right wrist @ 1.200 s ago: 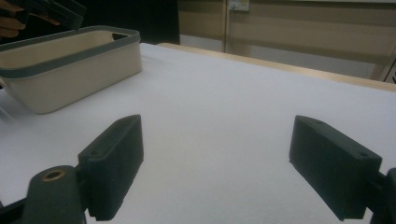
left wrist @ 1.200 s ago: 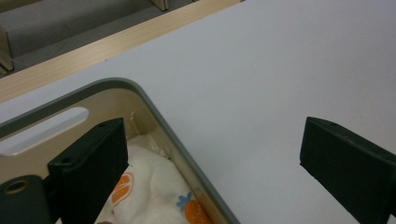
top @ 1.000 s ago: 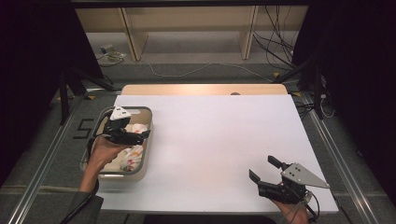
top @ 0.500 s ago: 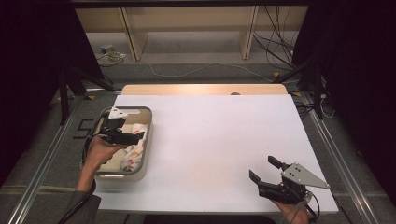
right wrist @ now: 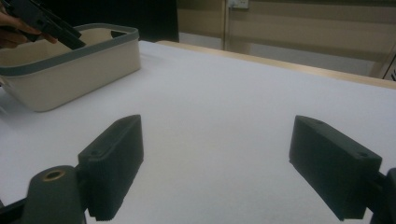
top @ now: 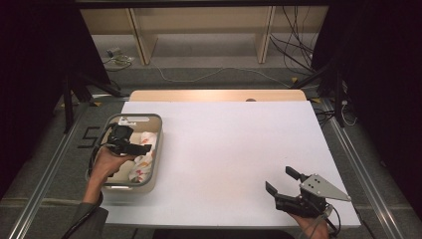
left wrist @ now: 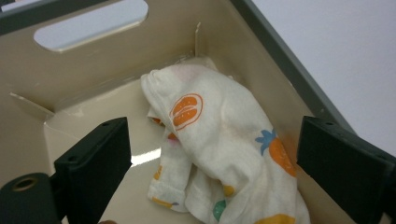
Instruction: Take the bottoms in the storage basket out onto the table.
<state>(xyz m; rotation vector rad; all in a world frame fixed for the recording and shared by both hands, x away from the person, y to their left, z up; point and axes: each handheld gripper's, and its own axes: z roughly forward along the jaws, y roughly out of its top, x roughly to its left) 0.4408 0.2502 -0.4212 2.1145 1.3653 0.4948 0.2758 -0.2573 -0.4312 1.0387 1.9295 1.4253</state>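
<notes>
A beige bin with a grey rim (top: 158, 149) stands on the left side of the white table (top: 234, 144). Inside it lies a crumpled white cloth with orange fruit prints (top: 143, 160). My left gripper (top: 143, 148) hangs low inside the bin, held by a hand. In the left gripper view the cloth (left wrist: 219, 140) sits beyond and between its open jaws (left wrist: 212, 135), untouched, with the bin's inner wall (left wrist: 116, 60) behind. My right gripper (top: 282, 180) rests open at the near right of the table, with nothing between its jaws (right wrist: 215, 140).
The right gripper view shows the bin (right wrist: 70, 70) at far left with the other gripper (right wrist: 70, 37) above it. Wooden shelving (top: 199, 30) and floor cables (top: 209, 74) lie beyond the far table edge. Bare white tabletop separates the two grippers.
My left gripper has sunk lower into the bin toward the cloth, shifting slightly nearer. The right gripper has stayed put.
</notes>
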